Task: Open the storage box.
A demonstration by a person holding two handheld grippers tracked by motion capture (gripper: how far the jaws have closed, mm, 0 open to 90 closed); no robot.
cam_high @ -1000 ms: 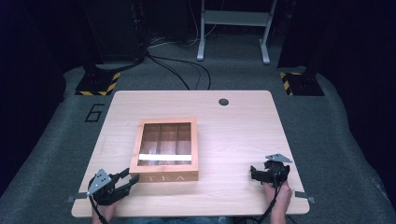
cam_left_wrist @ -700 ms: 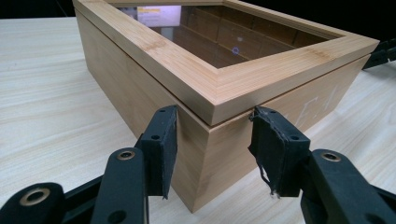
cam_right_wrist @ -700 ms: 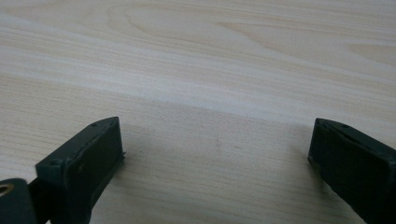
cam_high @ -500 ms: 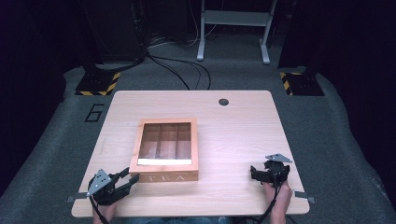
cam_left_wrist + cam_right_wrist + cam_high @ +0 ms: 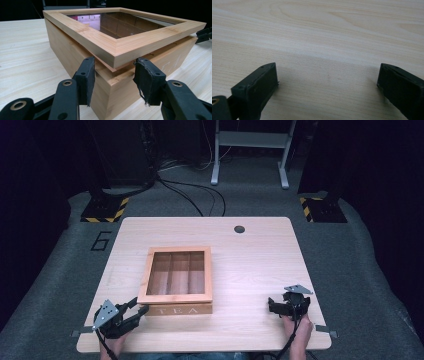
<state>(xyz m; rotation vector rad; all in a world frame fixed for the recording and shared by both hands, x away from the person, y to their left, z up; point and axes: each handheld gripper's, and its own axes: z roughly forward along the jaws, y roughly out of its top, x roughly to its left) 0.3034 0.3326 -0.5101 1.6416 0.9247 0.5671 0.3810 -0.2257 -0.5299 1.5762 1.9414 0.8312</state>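
Note:
A bamboo tea box (image 5: 178,310) with a glass-window lid (image 5: 175,251) sits left of centre on the table, with "TEA" on its front face. My left gripper (image 5: 138,306) lies on the table at the box's front left corner. In the left gripper view its jaws (image 5: 113,75) stand open on either side of that corner of the box (image 5: 72,42), just below the lid's overhanging edge. The lid looks slightly raised at this corner. My right gripper (image 5: 271,306) rests near the front right edge, pointing left. Its jaws (image 5: 327,82) stand wide open over bare wood.
The light wooden table (image 5: 250,265) has a dark cable hole (image 5: 239,229) near its far edge. Beyond the table, cables and a white stand's legs (image 5: 250,150) lie on grey floor. Hazard-striped bases (image 5: 105,210) stand at both far corners.

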